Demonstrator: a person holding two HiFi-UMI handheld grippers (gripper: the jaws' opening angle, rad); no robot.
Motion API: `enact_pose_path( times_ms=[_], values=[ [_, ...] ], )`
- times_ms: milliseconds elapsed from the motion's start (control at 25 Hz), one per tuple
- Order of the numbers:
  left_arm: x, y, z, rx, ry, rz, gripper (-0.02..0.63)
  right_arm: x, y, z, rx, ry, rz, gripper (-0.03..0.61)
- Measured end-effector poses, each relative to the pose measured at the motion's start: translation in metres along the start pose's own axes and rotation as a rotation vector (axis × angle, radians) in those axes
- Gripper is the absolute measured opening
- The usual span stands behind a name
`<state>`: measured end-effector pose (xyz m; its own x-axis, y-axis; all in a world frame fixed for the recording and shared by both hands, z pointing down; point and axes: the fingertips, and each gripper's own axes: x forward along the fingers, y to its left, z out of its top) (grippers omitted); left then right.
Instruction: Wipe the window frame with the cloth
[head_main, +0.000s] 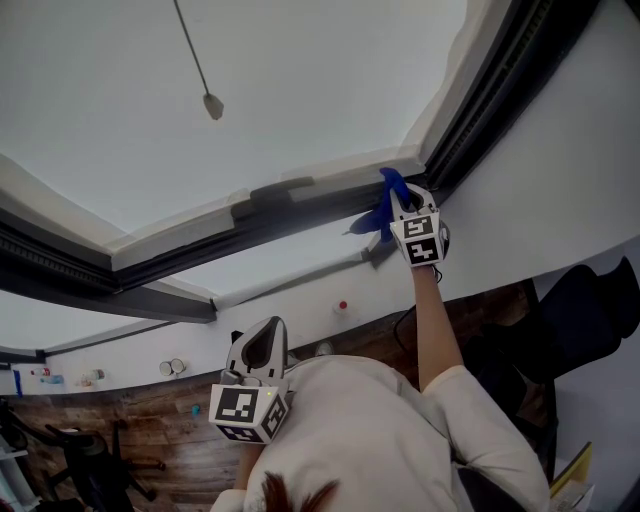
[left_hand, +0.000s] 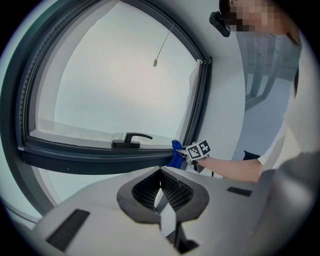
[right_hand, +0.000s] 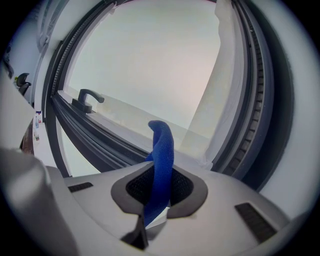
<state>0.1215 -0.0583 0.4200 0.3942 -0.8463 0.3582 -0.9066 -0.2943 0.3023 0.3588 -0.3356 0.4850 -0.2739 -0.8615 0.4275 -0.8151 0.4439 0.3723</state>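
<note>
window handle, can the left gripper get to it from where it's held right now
Probably yes. The left gripper hangs low with its fingers empty, and nothing stands between it and the window handle; the right gripper with the cloth is off to one side.

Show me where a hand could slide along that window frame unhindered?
Bare: the frame rail left of the handle, and between handle and corner. Crowded: the right corner, where the right tool holds the blue cloth.
</note>
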Motion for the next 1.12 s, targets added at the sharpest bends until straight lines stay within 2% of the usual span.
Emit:
enact_pose_path(
  times_ms=[1120],
  values=[
    [0.006, -0.002, 0.0, -0.008, 0.0, 0.022, 0.008, -0.001, -0.045, -0.018, 0.04, 0.029, -0.098, 0.043]
  ],
)
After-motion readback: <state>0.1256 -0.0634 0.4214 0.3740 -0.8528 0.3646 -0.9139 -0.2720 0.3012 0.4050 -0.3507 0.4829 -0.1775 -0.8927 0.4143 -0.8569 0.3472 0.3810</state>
